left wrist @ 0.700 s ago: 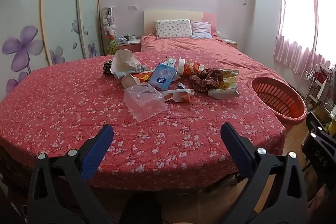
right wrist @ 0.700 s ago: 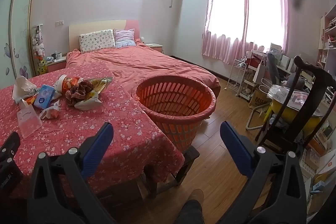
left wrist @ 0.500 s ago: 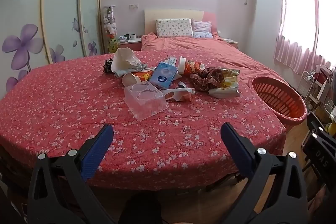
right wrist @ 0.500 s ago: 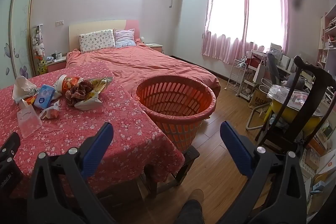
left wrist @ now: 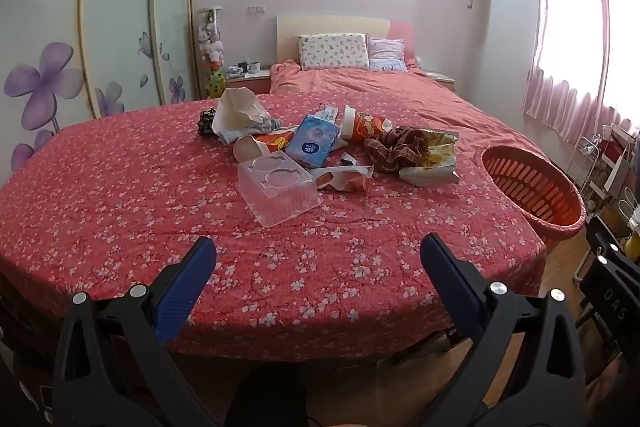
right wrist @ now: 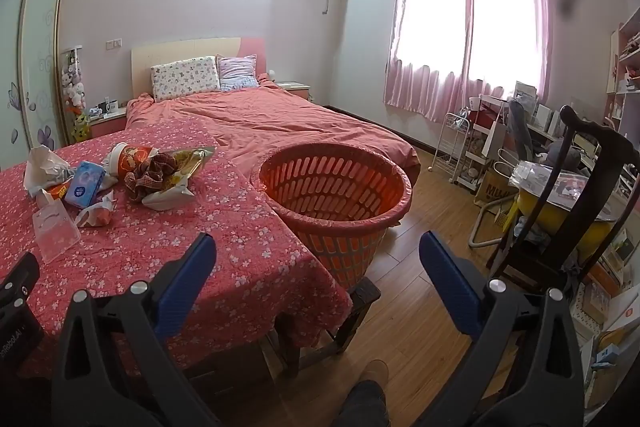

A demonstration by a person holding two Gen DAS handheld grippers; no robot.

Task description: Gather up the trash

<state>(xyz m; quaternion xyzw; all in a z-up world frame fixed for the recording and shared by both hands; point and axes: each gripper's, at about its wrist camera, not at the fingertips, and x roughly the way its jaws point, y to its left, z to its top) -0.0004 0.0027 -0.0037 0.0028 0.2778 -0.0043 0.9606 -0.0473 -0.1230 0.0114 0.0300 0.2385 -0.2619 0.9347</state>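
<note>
Trash lies in a heap on the red floral tablecloth [left wrist: 120, 195]: a clear plastic container [left wrist: 278, 189], a blue tissue pack [left wrist: 314, 141], a paper cup [left wrist: 256, 147], a white crumpled bag [left wrist: 238, 111], a brown checked cloth [left wrist: 394, 149] and torn wrappers [left wrist: 348, 177]. The orange basket [right wrist: 336, 195] stands at the table's right edge. My left gripper [left wrist: 318, 259] is open and empty, over the table's near edge, short of the container. My right gripper [right wrist: 316, 255] is open and empty, in front of the basket.
A bed [right wrist: 272, 119] with pillows stands behind the table. A dark wooden chair [right wrist: 580, 203], a white wire cart [right wrist: 456, 143] and cluttered shelves fill the right side. Wardrobe doors [left wrist: 120, 19] line the left wall. The floor is wood [right wrist: 420, 307].
The left gripper's view has tilted up a little, so the table and trash sit slightly lower. The right gripper has barely moved. Both stay open.
</note>
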